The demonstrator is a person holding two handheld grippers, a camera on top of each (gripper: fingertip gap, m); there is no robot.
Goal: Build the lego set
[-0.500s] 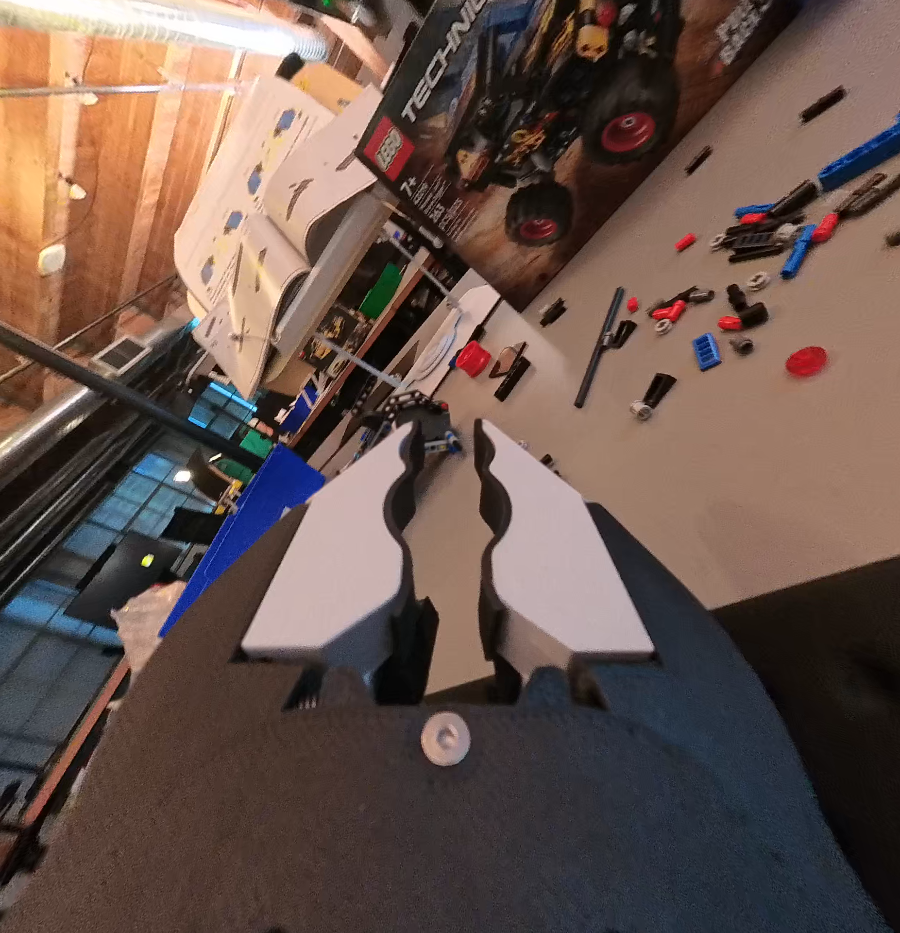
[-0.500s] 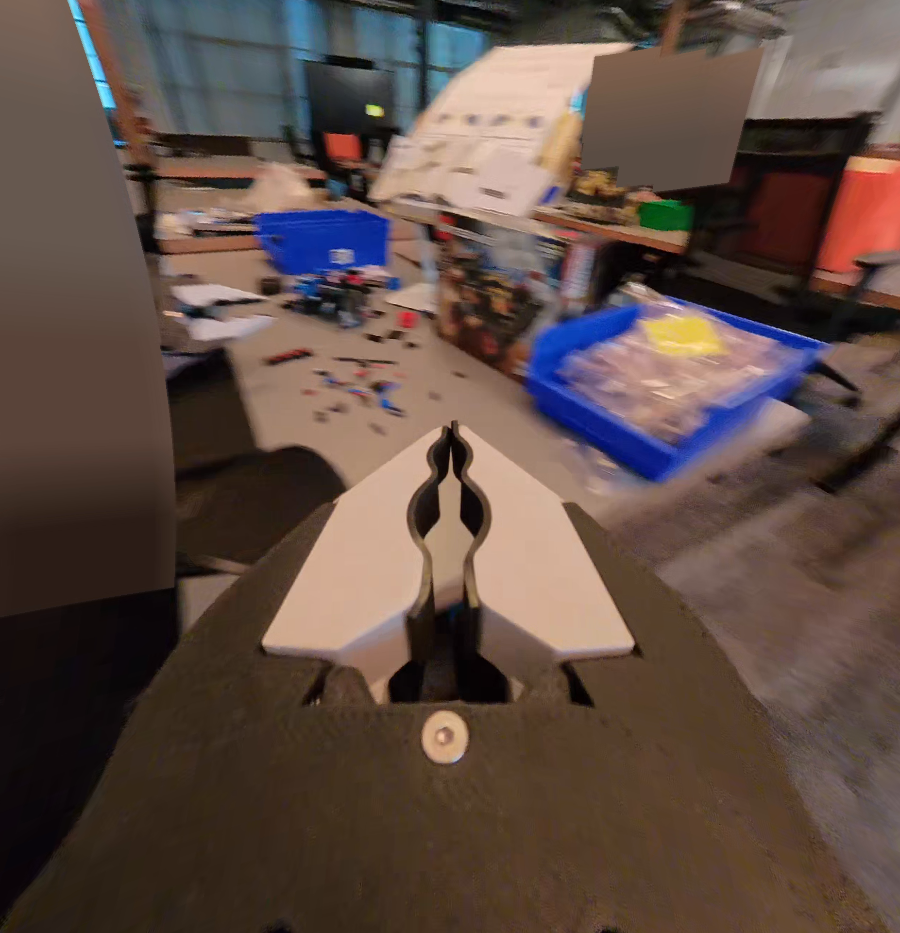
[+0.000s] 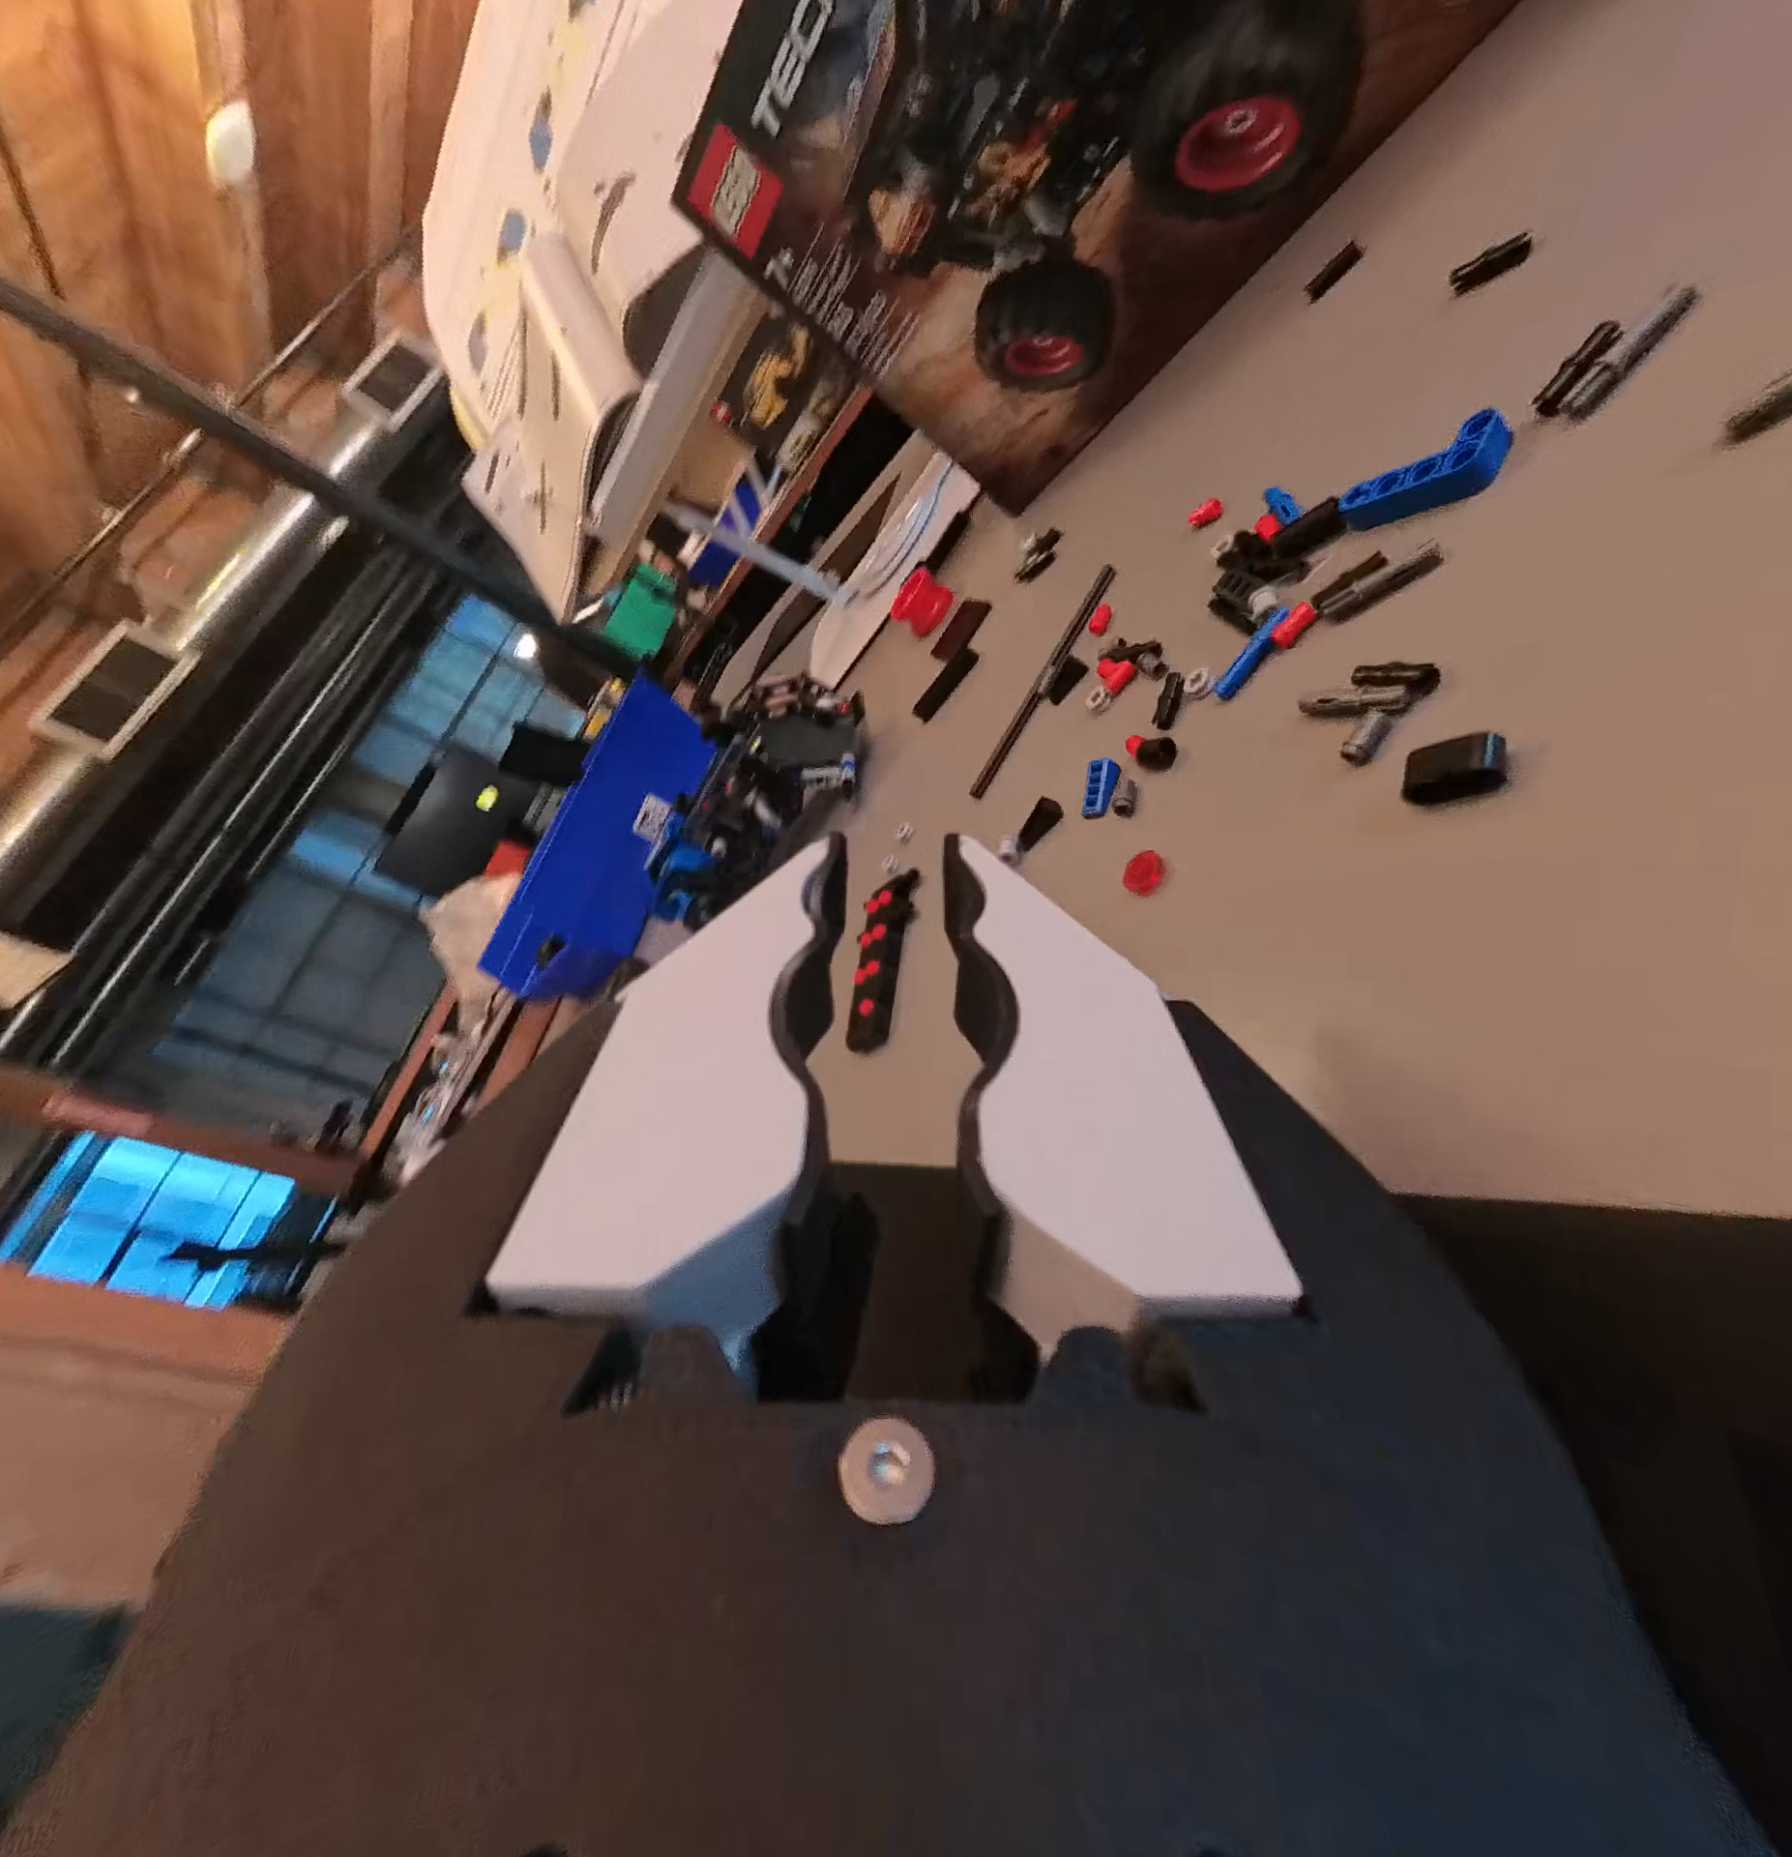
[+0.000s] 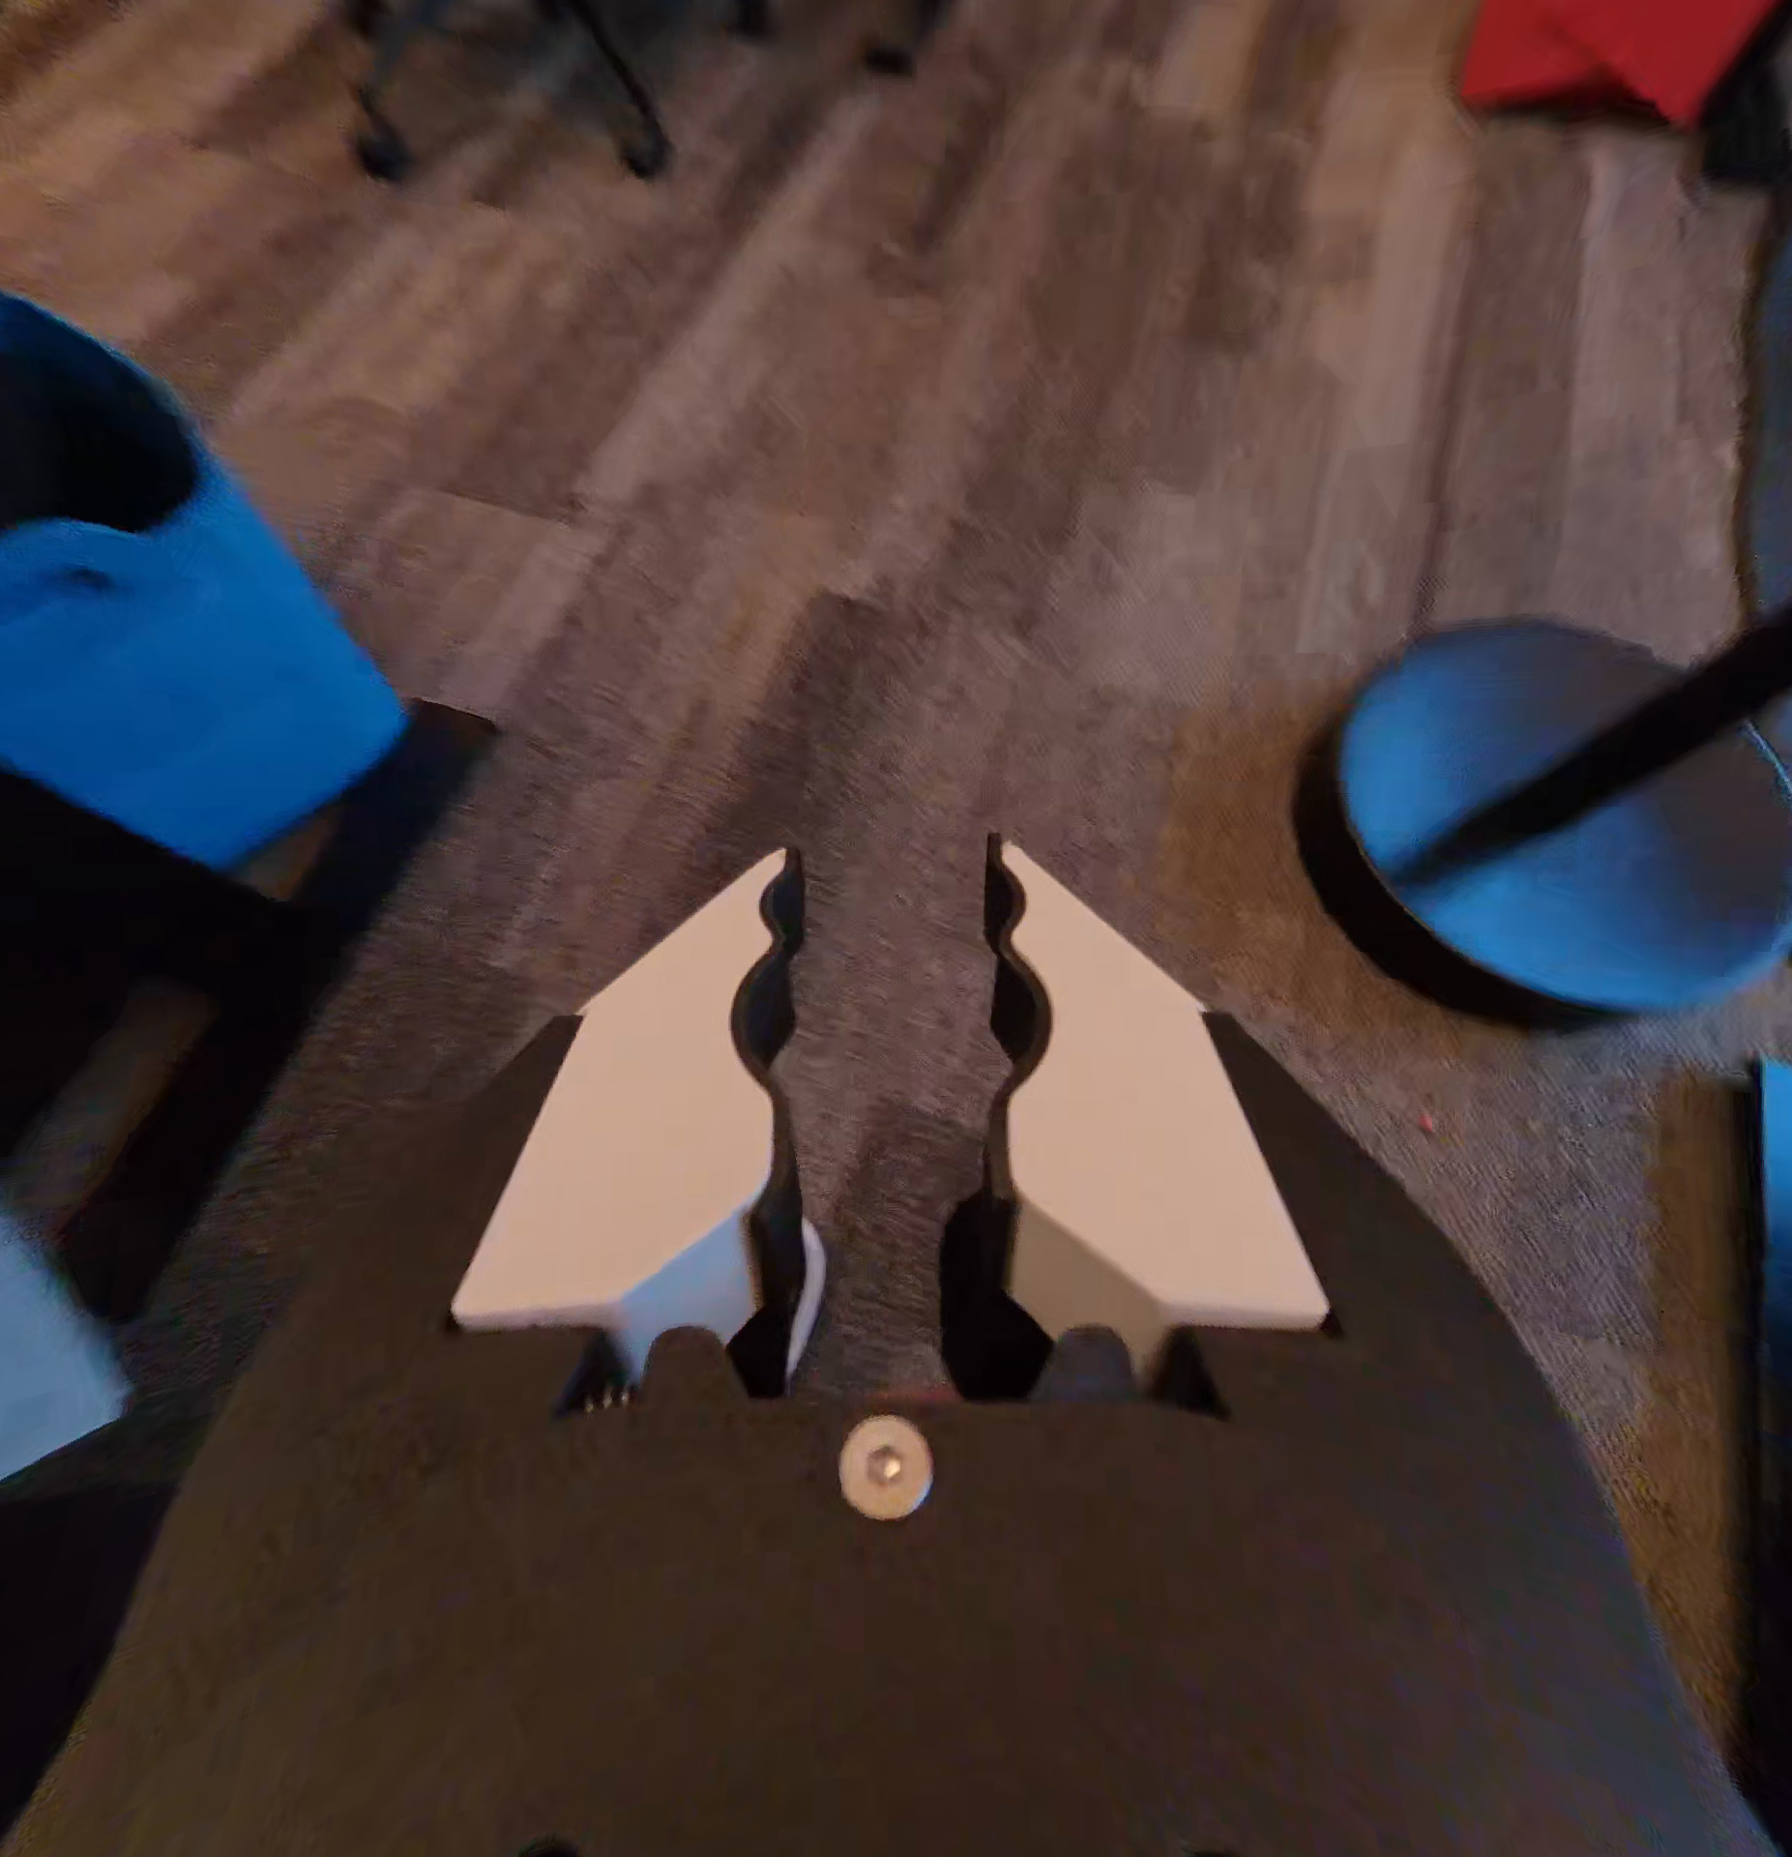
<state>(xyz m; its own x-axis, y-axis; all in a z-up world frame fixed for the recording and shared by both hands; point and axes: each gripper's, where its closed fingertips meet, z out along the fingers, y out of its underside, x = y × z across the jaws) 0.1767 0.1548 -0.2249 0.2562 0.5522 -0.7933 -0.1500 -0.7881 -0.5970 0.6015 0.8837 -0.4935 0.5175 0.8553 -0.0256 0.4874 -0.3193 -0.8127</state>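
The left gripper (image 3: pixel 897 864) hovers over the grey table (image 3: pixel 1474 1005), jaws spread with nothing between them. The table's near edge runs just behind the fingers toward 3 o'clock; bare tabletop lies at 2 to 3 o'clock. A black beam with red pins (image 3: pixel 879 963) lies on the table, seen in the gap between the jaws, apart from both. Loose lego pieces (image 3: pixel 1263 643) scatter at 1 o'clock, the set's box (image 3: pixel 1022 231) at 12, a blue bin (image 3: pixel 600 864) at 10. The right gripper (image 4: pixel 894 864) points at carpeted floor (image 4: pixel 871 452), jaws spread and empty; a round black base (image 4: pixel 1565 814) sits at 2 o'clock.
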